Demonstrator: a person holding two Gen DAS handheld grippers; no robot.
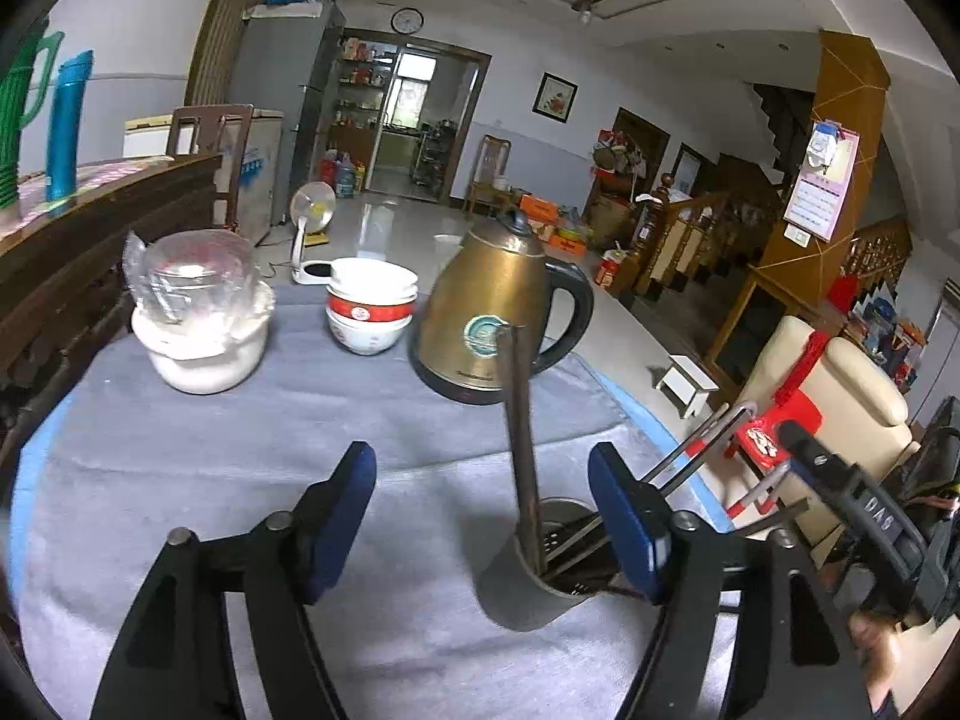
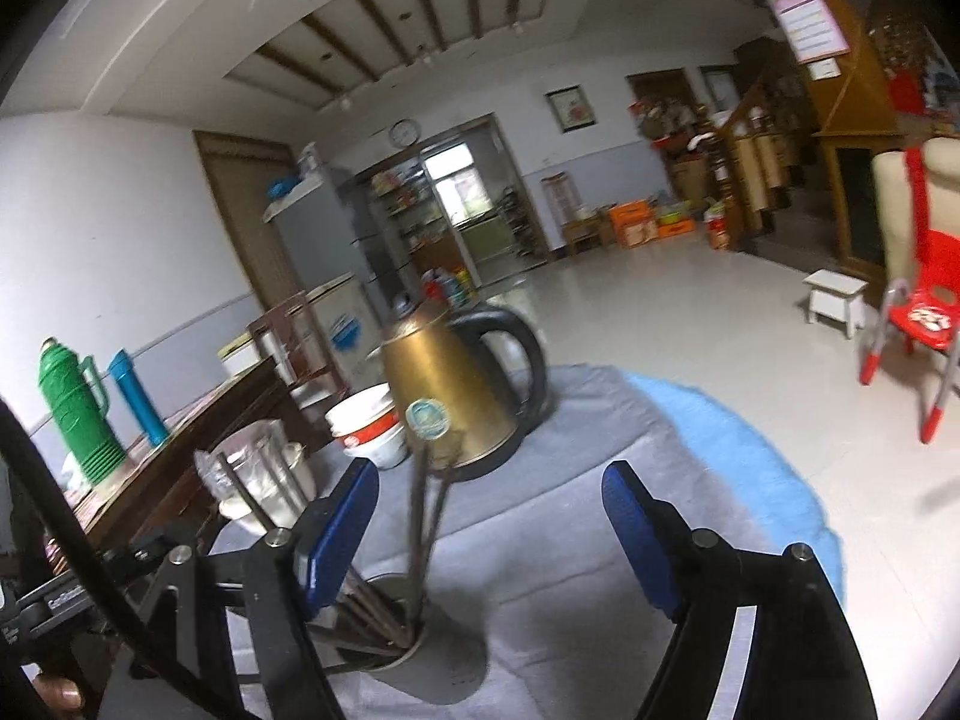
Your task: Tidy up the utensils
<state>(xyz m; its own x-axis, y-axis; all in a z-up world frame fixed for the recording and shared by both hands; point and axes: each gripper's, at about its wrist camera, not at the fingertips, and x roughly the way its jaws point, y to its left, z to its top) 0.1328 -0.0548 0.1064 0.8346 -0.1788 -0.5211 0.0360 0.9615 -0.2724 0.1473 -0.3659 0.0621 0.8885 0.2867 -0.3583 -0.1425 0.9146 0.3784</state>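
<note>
Beside my left gripper [image 1: 483,516], at four o'clock, stands the metal cup [image 1: 528,588] of utensils [image 1: 519,438], handles leaning up toward twelve; from my right gripper [image 2: 492,531] it sits at seven. Both grippers gape wide, empty, the left one nearer.

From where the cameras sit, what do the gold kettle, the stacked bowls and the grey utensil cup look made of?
The gold kettle looks like brushed metal with a soft sheen; its black handle is probably plastic. The stacked white-and-red bowls seem glazed ceramic, being glossy. The grey utensil cup appears to be matte steel, though plastic cannot be ruled out.
</note>
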